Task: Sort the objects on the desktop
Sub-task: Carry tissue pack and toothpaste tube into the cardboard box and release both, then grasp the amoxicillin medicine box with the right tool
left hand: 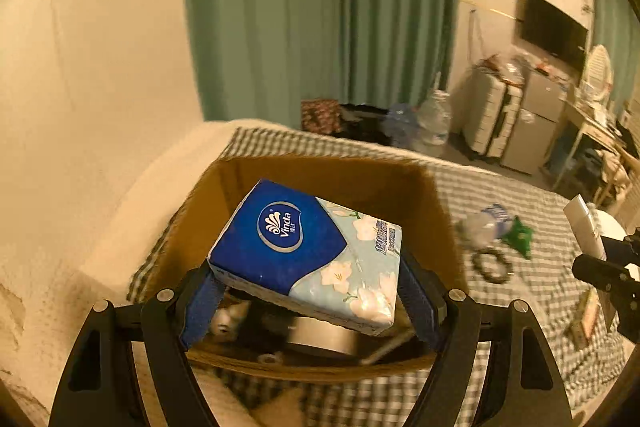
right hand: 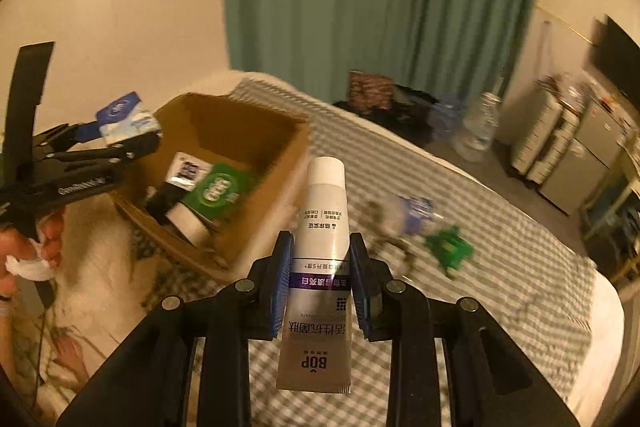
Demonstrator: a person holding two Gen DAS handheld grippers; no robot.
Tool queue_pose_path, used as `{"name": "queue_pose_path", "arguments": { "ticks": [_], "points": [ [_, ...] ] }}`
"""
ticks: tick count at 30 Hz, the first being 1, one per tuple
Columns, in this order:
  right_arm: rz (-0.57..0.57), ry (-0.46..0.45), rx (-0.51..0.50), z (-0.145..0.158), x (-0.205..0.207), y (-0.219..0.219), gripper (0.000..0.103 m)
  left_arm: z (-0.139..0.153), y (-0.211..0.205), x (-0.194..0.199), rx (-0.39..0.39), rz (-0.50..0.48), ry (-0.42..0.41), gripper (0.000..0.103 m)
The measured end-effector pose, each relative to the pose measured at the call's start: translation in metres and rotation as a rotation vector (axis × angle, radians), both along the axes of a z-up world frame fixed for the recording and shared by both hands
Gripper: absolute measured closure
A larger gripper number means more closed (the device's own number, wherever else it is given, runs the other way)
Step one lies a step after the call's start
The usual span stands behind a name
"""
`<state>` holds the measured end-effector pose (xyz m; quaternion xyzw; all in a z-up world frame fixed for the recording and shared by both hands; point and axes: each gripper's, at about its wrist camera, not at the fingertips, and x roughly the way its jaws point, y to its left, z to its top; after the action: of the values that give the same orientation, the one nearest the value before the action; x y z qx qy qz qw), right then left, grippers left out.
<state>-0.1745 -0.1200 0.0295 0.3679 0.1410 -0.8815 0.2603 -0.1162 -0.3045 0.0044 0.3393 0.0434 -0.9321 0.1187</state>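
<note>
My left gripper is shut on a blue Vinda tissue pack and holds it over the open cardboard box. The right wrist view shows that gripper with the tissue pack above the box's left side. My right gripper is shut on a white BOP toothpaste tube, cap up, above the checked bedspread to the right of the box. The tube also shows at the right edge of the left wrist view.
The box holds a green packet, a white roll and other items. On the bedspread lie a clear plastic bottle, a green packet and a dark ring. A small box lies at the right.
</note>
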Motion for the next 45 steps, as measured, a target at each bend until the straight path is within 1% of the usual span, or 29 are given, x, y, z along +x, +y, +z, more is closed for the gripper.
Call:
{"name": "queue_pose_path", "arguments": {
  "ticks": [4,6,12,14,15,16,17,18,19,20,22,25,27,29,31,33,36,39,42,45],
  "points": [
    [0.078,-0.017,0.0,-0.014,-0.013,-0.054,0.076,-0.027,-0.034,-0.011,0.015,0.05,-0.03,0.022],
    [0.1,-0.019,-0.004,-0.016,-0.022,-0.071,0.076,-0.038,-0.047,-0.017,0.031,0.066,-0.039,0.022],
    [0.134,-0.058,-0.048,-0.027,-0.046,-0.114,0.076,-0.059,-0.058,-0.023,0.062,0.07,-0.048,0.021],
    [0.127,-0.071,-0.065,-0.031,-0.051,-0.119,0.076,-0.061,-0.058,-0.022,0.064,0.071,-0.057,0.015],
    [0.108,-0.074,-0.083,-0.033,-0.054,-0.119,0.071,-0.061,-0.057,-0.02,0.059,0.071,-0.056,0.012],
    [0.094,-0.087,-0.105,-0.034,-0.056,-0.117,0.064,-0.06,-0.056,-0.018,0.051,0.075,-0.052,0.004],
    [0.081,-0.098,-0.121,-0.035,-0.058,-0.113,0.037,-0.058,-0.053,-0.019,0.037,0.08,-0.05,0.0],
    [0.057,-0.105,-0.137,-0.035,-0.059,-0.109,0.014,-0.057,-0.051,-0.017,0.025,0.079,-0.051,0.0],
    [0.031,-0.101,-0.151,-0.034,-0.059,-0.106,0.011,-0.056,-0.048,-0.018,0.011,0.072,-0.057,0.0],
    [0.012,-0.091,-0.183,-0.031,-0.059,-0.098,0.011,-0.054,-0.044,-0.017,-0.002,0.07,-0.063,0.0],
    [0.004,-0.093,-0.202,-0.025,-0.058,-0.089,0.011,-0.049,-0.039,-0.009,-0.003,0.078,-0.059,0.0],
    [-0.037,-0.082,-0.22,-0.011,-0.051,-0.061,0.011,-0.042,-0.033,0.006,0.044,0.07,-0.054,0.0],
    [-0.068,-0.061,-0.232,0.001,-0.044,-0.039,0.011,-0.036,-0.024,0.013,0.06,0.057,-0.06,0.0],
    [-0.103,-0.033,-0.232,0.015,-0.035,-0.011,0.011,-0.023,-0.012,0.023,0.079,0.035,-0.06,0.0],
    [-0.139,-0.008,-0.219,0.027,-0.025,0.012,0.011,-0.004,0.003,0.036,0.128,-0.013,-0.043,0.0],
    [-0.184,0.04,-0.205,0.043,-0.009,0.042,0.011,0.015,0.018,0.045,0.149,-0.058,-0.022,0.0],
    [-0.213,0.133,-0.191,0.063,0.019,0.08,0.011,0.043,0.039,0.06,0.125,-0.076,0.033,0.0],
    [-0.259,0.191,-0.171,0.076,0.043,0.12,0.011,0.06,0.066,0.068,0.111,-0.093,0.045,0.0],
    [-0.311,0.22,-0.166,0.078,0.06,0.156,0.011,0.066,0.093,0.071,0.101,-0.123,0.056,0.0],
    [-0.361,0.223,-0.171,0.07,0.07,0.191,0.011,0.061,0.128,0.068,0.074,-0.155,0.058,0.0]
  ]
}}
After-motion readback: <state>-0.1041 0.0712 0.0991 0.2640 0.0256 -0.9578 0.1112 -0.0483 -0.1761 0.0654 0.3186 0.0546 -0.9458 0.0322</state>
